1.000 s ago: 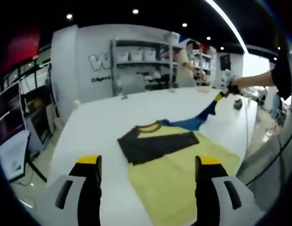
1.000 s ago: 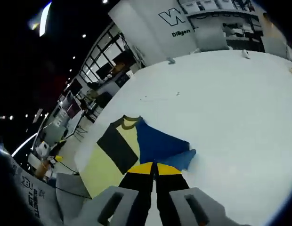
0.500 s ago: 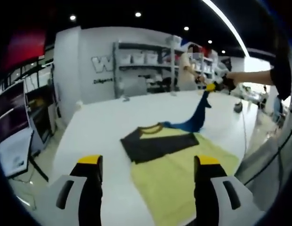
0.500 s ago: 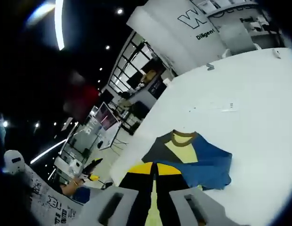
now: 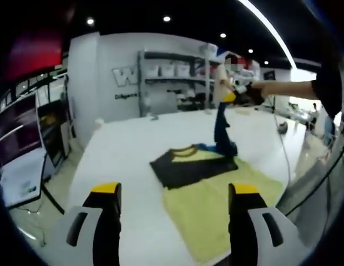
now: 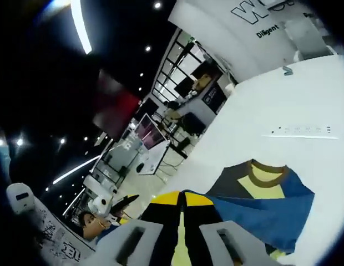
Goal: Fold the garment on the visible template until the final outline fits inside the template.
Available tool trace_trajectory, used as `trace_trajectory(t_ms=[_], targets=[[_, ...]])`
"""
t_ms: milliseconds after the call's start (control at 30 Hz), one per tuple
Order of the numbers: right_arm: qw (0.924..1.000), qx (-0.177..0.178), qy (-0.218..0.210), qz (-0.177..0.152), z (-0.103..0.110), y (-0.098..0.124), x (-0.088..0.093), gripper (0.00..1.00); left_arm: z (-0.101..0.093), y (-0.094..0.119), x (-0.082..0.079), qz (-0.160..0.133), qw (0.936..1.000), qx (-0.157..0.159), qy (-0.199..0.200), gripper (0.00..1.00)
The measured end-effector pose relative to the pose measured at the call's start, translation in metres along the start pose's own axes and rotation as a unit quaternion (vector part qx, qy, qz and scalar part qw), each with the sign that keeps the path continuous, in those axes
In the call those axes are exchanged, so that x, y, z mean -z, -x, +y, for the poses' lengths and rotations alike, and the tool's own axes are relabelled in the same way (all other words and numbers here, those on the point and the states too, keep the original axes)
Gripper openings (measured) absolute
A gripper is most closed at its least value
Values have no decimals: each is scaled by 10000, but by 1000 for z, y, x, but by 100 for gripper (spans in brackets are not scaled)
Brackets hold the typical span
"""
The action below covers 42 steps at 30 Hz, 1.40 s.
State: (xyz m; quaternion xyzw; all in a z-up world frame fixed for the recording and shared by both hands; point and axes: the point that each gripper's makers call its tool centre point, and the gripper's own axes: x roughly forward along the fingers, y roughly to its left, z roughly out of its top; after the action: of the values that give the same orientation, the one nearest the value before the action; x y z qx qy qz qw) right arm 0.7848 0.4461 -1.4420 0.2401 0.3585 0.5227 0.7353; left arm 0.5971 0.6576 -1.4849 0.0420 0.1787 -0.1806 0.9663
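- Left gripper view: one shirt [image 5: 216,183] lies on the white table [image 5: 122,166], toward its right edge. It has a yellow body, a dark panel and one blue sleeve [image 5: 222,130] pulled up off the table.
- The left gripper [image 5: 175,191] hangs above the near edge, jaws wide apart, holding nothing.
- The right gripper [image 5: 233,97], in a person's hand, holds the sleeve's end.
- Right gripper view: the right gripper's [image 6: 182,195] two jaws are pressed together on the blue sleeve [image 6: 255,219], which leads to the collar [image 6: 266,172].

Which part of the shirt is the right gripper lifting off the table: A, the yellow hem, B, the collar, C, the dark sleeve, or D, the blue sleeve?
D: in the left gripper view the right gripper pinches the blue sleeve, raised above the shirt on the table.
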Motion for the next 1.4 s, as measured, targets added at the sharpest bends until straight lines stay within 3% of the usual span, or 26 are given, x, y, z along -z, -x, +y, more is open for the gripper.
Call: trace_trajectory(t_ms=[200,233,400,600,733,1000,1133,1167,1267,1400], targets=[[9999,-106,-98,-69,-1,-36,-3,0,17,8,1,-6,9999,-98,117,73],[9998,-90,-148,-51,-5,-49,1,0,24,10,4,-1,9998,-110,171,73],[9997,99,-213,80,-26,-70,14,0,40,9,18,62,9997,-83,238,73],[9965,402,-678,-282,-52,-96,28,0,54,5,35,119,9994,7,340,72],[9960,435,-739,-248,-57,-111,38,0,57,2,42,172,9993,120,313,73],[9961,699,-496,-187,-66,-136,48,0,54,1,43,272,9992,218,208,73],[9942,818,-585,-381,-70,-144,46,0,55,1,45,293,9990,189,264,73],[9908,987,-706,-607,-75,-150,44,0,57,1,47,317,9989,159,306,73],[9915,1010,-648,-502,-78,-158,49,0,54,0,47,328,9989,162,308,73],[9920,1209,67,-354,-85,-160,48,11,56,0,51,409,9986,92,336,71]])
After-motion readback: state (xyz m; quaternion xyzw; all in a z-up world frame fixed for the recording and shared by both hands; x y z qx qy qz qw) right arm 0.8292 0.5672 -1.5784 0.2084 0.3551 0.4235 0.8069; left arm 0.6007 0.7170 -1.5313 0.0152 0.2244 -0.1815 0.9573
